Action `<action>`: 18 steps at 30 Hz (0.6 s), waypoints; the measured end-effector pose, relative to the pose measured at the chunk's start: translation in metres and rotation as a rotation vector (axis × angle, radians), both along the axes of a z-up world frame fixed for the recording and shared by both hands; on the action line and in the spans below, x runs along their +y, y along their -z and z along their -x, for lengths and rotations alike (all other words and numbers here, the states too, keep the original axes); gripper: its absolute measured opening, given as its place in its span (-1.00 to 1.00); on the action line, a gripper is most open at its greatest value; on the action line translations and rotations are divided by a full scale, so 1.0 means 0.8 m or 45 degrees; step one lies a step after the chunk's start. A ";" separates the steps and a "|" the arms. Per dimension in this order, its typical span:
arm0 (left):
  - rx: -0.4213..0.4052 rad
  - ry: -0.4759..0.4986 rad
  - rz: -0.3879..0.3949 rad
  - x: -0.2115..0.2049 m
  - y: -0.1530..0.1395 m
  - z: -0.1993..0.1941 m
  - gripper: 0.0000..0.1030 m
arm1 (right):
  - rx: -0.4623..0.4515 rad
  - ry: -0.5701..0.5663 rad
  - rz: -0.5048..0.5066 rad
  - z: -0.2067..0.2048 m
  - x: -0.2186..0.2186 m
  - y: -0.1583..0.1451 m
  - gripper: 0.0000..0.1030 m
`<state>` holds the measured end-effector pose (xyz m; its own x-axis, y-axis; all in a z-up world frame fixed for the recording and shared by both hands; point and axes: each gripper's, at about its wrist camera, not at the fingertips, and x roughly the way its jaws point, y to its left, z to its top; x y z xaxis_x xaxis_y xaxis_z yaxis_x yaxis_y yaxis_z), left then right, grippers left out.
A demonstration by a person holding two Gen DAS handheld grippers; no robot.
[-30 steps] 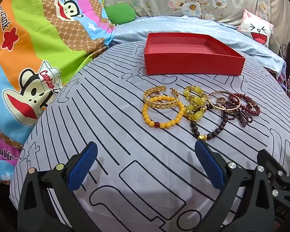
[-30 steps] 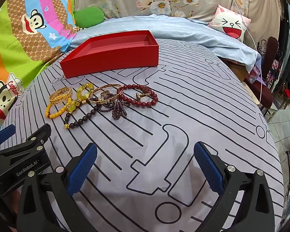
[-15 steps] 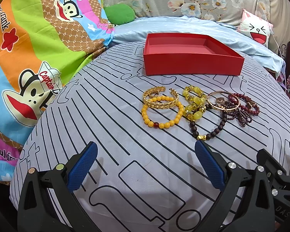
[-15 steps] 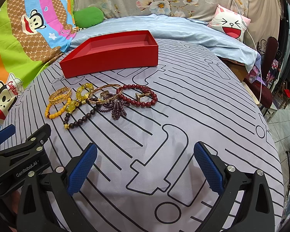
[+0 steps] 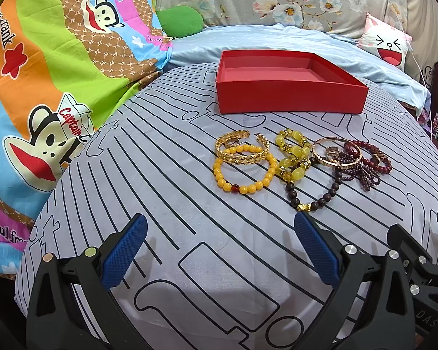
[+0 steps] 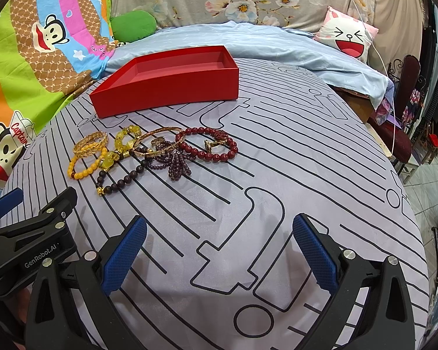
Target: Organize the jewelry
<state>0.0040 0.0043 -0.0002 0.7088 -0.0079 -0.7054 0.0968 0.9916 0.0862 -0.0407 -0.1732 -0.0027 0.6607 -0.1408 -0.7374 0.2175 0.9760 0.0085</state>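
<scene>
An empty red box stands at the far side of the grey striped cloth. In front of it lie several bracelets in a row: a yellow bead bracelet under a gold cuff, a yellow-green stone bracelet, a dark brown bead bracelet, a thin gold bangle, a purple bead tangle and a dark red bead bracelet. My left gripper is open and empty, well short of the jewelry. My right gripper is open and empty too.
A colourful cartoon blanket lies left, a green cushion and light blue sheet behind the box, and a white face pillow at far right. The bed edge drops off at right. Each gripper shows beside the other.
Both grippers have eased slightly back; the box and bracelets sit a little farther away in the views. Nothing on the cloth has moved.
</scene>
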 end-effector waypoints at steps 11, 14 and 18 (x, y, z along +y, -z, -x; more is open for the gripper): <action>0.000 0.002 0.001 0.001 0.000 0.000 0.87 | 0.000 0.000 0.000 0.000 0.000 0.000 0.88; 0.000 0.001 0.001 0.001 0.000 0.000 0.87 | 0.000 0.000 0.000 0.000 0.000 0.000 0.88; 0.000 0.002 0.001 0.001 0.000 0.000 0.87 | 0.000 0.000 0.000 0.000 0.000 0.000 0.88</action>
